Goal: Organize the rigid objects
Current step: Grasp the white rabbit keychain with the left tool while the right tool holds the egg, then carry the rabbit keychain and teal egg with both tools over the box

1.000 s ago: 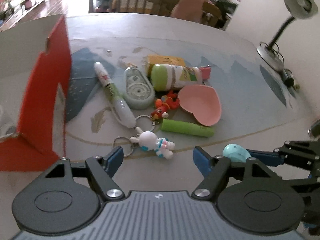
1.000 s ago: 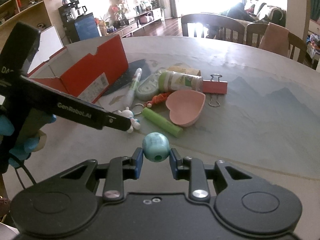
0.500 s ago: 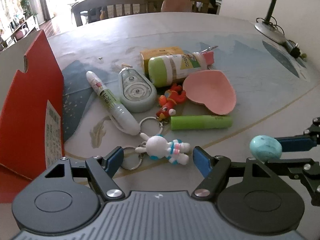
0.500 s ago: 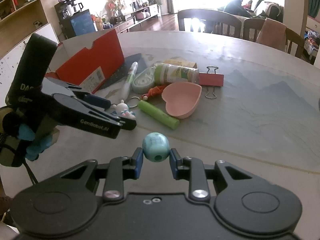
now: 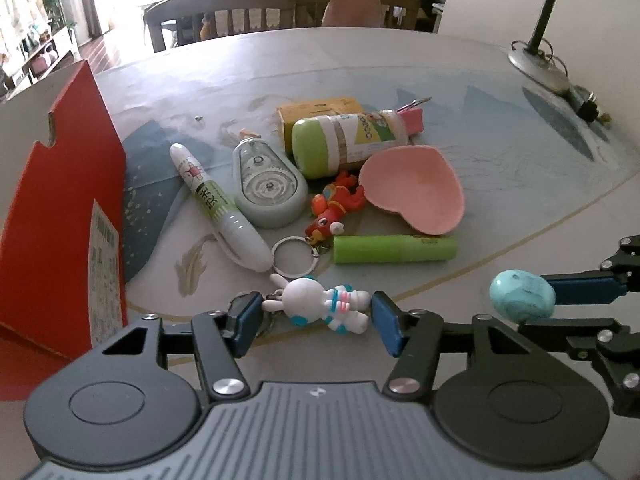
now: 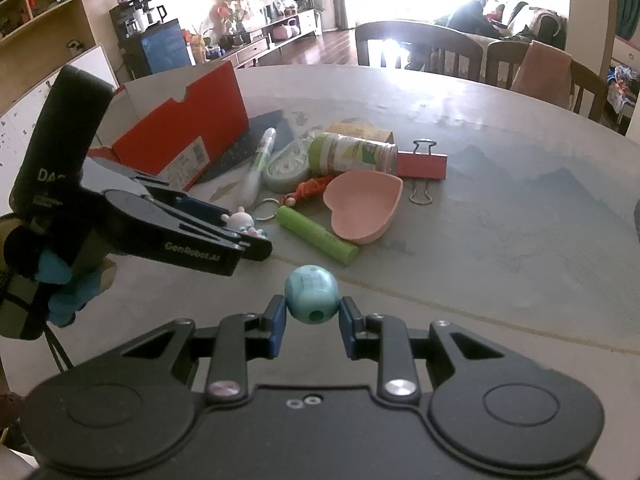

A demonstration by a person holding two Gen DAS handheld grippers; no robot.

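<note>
Fingers, left: left gripper (image 5: 316,320) has just been closing around the rabbit keychain (image 5: 320,304); the toy lies between its fingers (image 5: 244,318), and a sliver of gap shows at both pads, so no grip yet.
Fingers, right: right gripper (image 6: 312,322) is clamped on the turquoise bead (image 6: 312,294), held clear above the desk (image 6: 500,232).
Step in hand: pickup of the rabbit keychain, judged to be headed for the red box (image 5: 60,216) standing just left of the pile.
Next move: likely a full squeeze on the toy's body, then a straight lift; its key ring (image 5: 294,256) sits close to the red figure keychain (image 5: 334,210) and may snag.
Crowding: white pen (image 5: 218,208) and green tube (image 5: 394,249) lie just beyond the rabbit; pink heart dish (image 5: 414,194) behind them.
Open room: bare desk toward the right and far side; the box wall hems in the left.
</note>
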